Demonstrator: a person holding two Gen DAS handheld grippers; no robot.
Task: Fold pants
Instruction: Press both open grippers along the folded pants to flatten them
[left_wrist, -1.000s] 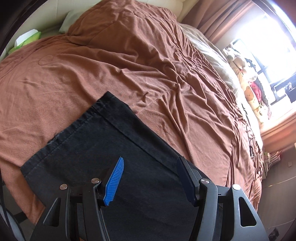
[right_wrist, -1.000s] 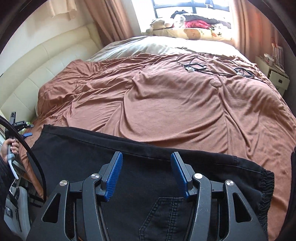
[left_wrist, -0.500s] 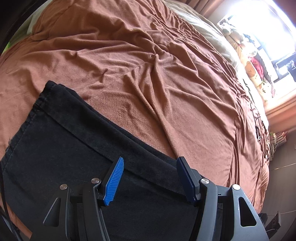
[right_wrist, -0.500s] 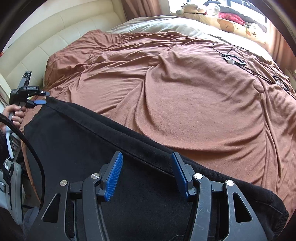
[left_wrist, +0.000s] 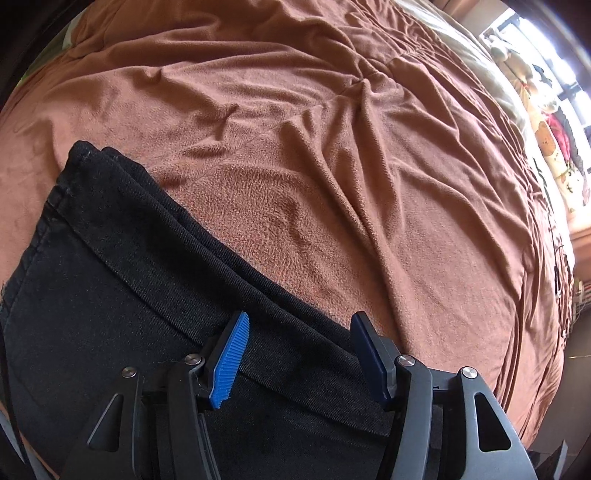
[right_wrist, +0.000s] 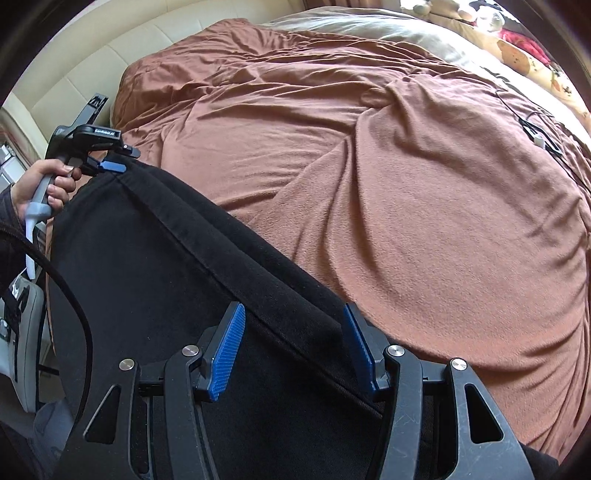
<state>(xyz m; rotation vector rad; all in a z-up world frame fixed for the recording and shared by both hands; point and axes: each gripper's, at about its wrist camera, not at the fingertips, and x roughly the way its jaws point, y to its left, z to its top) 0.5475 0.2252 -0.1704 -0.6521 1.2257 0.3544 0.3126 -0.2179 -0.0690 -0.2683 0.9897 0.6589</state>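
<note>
Black pants (left_wrist: 122, 295) flat on brown bed cover (left_wrist: 332, 166); left tongs (left_wrist: 301, 354) closing, not gripping, above pants' edge; right tongs (right_wrist: 293, 350) gaping, likewise above pants.

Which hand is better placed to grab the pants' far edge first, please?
Probably left: the left gripper straddles the pants edge near the hem, fingers closing; the right gripper straddles it too, open.

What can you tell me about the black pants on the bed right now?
The black pants look like denim, with a stitched hem at the leg end. They lie flat along the near edge of the brown blanket, apparently doubled, two edges stacked along the far side. The left gripper, jaws closing, and the right gripper both straddle that far edge; neither visibly pinches it.
</note>
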